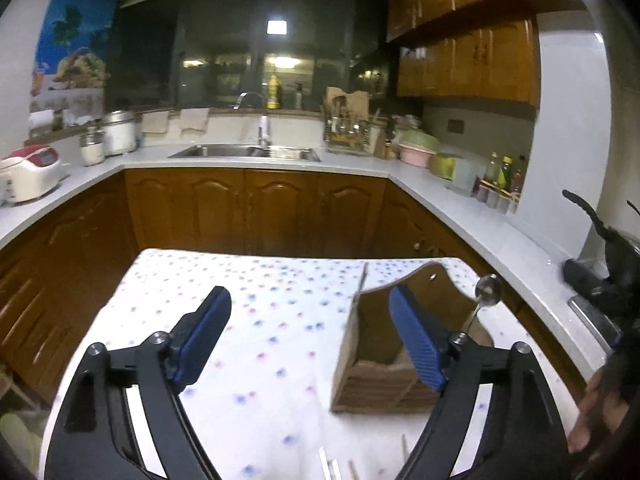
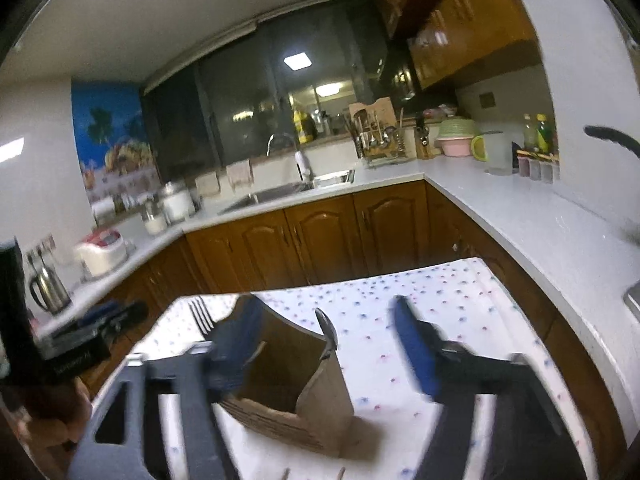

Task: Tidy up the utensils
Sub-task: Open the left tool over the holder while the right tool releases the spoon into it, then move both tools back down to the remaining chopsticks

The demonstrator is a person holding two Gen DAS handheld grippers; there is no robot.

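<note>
A wooden utensil holder (image 1: 384, 360) stands on the dotted tablecloth (image 1: 260, 300). A metal spoon (image 1: 488, 292) leans out of its right side, and a thin utensil (image 1: 362, 280) rises at its left edge. My left gripper (image 1: 310, 296) is open with nothing held, its right finger in front of the holder. In the right wrist view the holder (image 2: 296, 396) sits between the wide-open fingers of my right gripper (image 2: 326, 308), which touch nothing. A fork (image 2: 200, 314) and the spoon (image 2: 326, 328) stand in it. Light sticks (image 1: 330, 468) lie at the near edge.
Brown cabinets and a white counter (image 1: 460, 200) wrap around the table, with a sink (image 1: 244, 153) at the back. A rice cooker (image 1: 28, 174) and a kettle (image 2: 48, 288) stand on the left. A person's hand (image 1: 600, 412) shows at the right edge.
</note>
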